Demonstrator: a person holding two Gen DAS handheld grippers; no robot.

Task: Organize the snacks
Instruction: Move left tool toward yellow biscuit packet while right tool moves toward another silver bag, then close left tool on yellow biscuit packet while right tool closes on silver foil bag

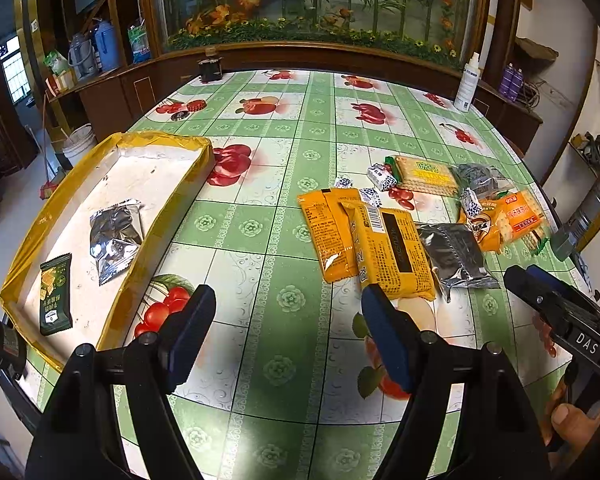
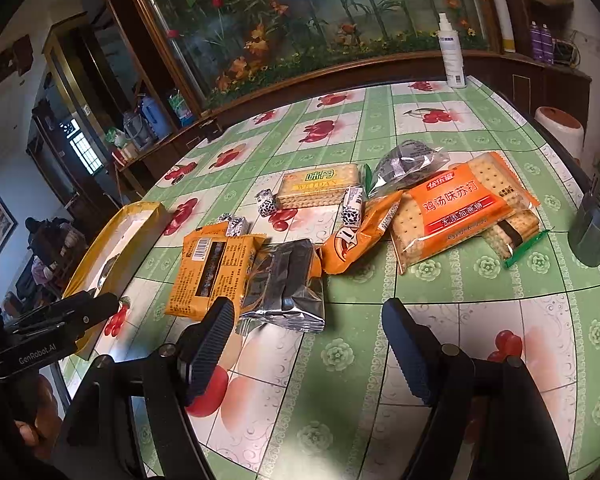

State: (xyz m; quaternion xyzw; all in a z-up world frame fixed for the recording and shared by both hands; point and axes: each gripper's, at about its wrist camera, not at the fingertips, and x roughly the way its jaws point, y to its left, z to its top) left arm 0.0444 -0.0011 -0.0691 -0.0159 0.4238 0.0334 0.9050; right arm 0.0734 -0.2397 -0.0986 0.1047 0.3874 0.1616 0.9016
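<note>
A yellow-rimmed tray [image 1: 168, 142] on the left holds a silver packet [image 1: 114, 236] and a dark green packet [image 1: 56, 294]. To its right lies a heap of snacks: two orange packets [image 1: 388, 252], a silver packet [image 1: 456, 258], a cracker pack [image 1: 426, 174], small wrapped sweets [image 1: 382, 176] and an orange soda-cracker pack [image 2: 464, 208]. My left gripper [image 1: 288, 312] hangs open over bare tablecloth, its right finger just short of the orange packets. My right gripper [image 2: 308, 320] is open too, just in front of the silver packet [image 2: 288, 284], touching nothing.
A green checked fruit-print tablecloth [image 1: 292, 152] covers the table. A white spray bottle [image 2: 452, 54] stands at the far edge, bottle caps [image 1: 188, 109] at the far left, a grey metal object [image 2: 596, 216] at the right edge. A wooden cabinet lies behind.
</note>
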